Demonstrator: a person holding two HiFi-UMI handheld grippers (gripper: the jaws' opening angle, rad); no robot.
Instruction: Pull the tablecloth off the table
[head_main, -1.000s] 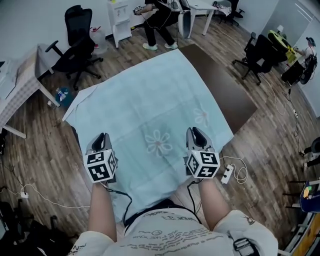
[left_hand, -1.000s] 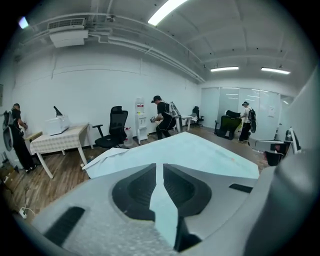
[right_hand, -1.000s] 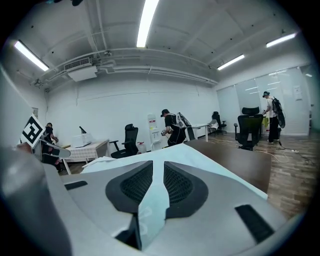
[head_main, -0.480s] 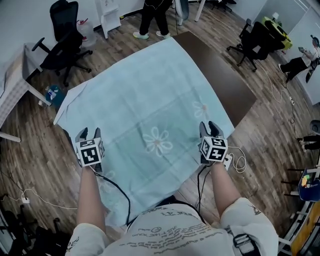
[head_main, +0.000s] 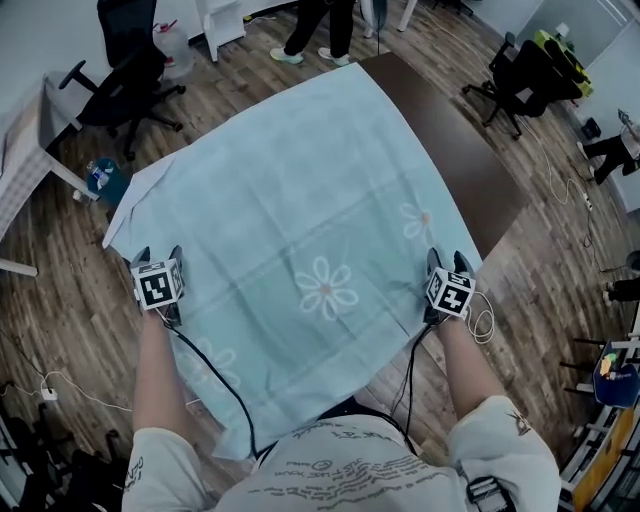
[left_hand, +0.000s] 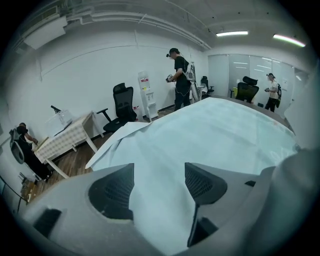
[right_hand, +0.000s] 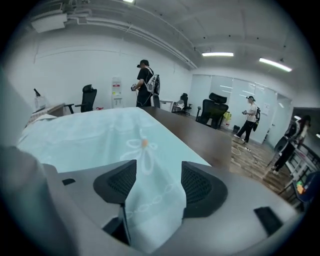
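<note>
Plainly, the pale blue tablecloth (head_main: 300, 200) lay ahead of both claws, its length running away across the dark worktop (head_main: 455, 140) and its near edge hanging towards the person. The left claw (head_main: 158, 254) and right claw (head_main: 447, 258) sat at its side edges, equally near, jaws opening with flower-printed cloth loose between them.

The right gripper (right_hand: 159, 184) is opening its jaws, with a fold of the pale blue tablecloth (right_hand: 95, 137) hanging between them. The cloth is covering the near part of the dark table (right_hand: 200, 137), and a person (right_hand: 146, 86) is standing beyond the table's far end.
</note>
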